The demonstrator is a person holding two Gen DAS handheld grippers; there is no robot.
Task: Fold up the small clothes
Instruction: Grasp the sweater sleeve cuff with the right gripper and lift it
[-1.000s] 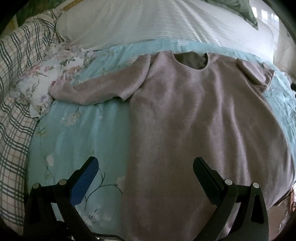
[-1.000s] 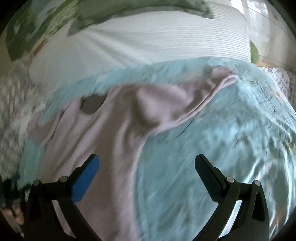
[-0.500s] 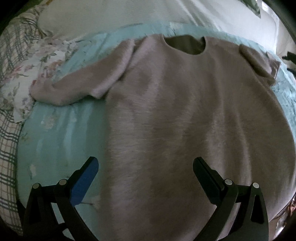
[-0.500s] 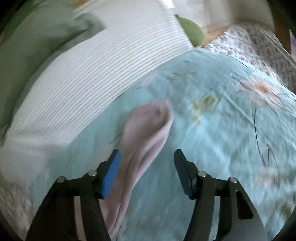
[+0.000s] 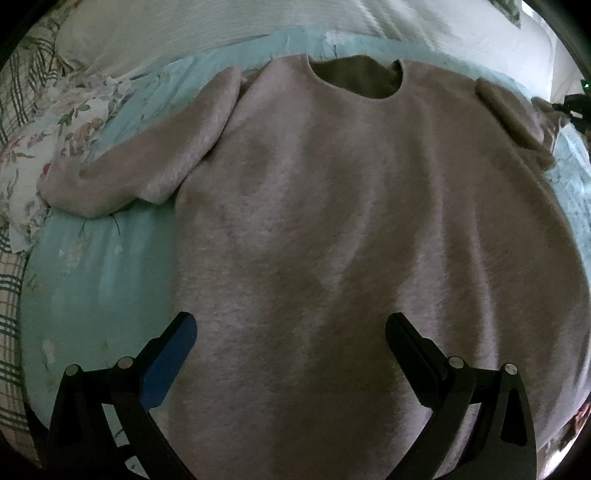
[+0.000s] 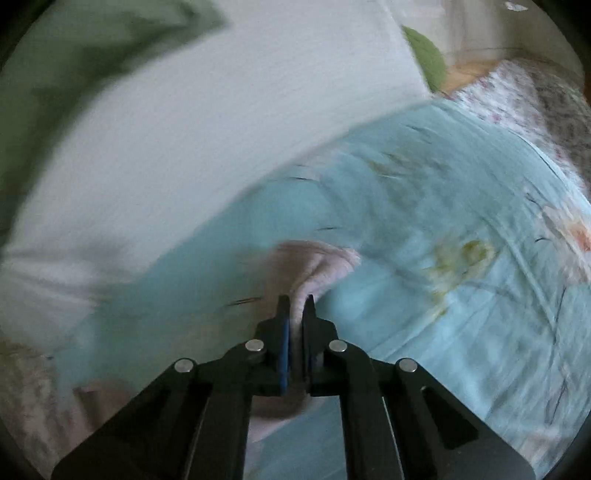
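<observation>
A pale pink fuzzy sweater (image 5: pixel 351 221) lies flat, front up, on a light blue floral bedspread (image 5: pixel 103 266), neck hole at the far end. Its left sleeve (image 5: pixel 147 162) stretches out to the left. My left gripper (image 5: pixel 290 328) is open and hovers over the sweater's lower body. In the right wrist view my right gripper (image 6: pixel 295 302) is shut on the cuff end of the right sleeve (image 6: pixel 317 266), which bunches up just past the fingertips. The right gripper also shows faintly in the left wrist view (image 5: pixel 572 110) at the far right edge.
A white striped pillow (image 5: pixel 221 26) lies across the head of the bed, also in the right wrist view (image 6: pixel 184 147). A floral cloth (image 5: pixel 55 133) and a plaid blanket (image 5: pixel 11 295) lie at the left. A green cushion (image 6: pixel 424 55) is at the far right.
My right gripper moved onto the right sleeve's cuff and closed on it. My left gripper moved forward over the sweater's body and stayed open.
</observation>
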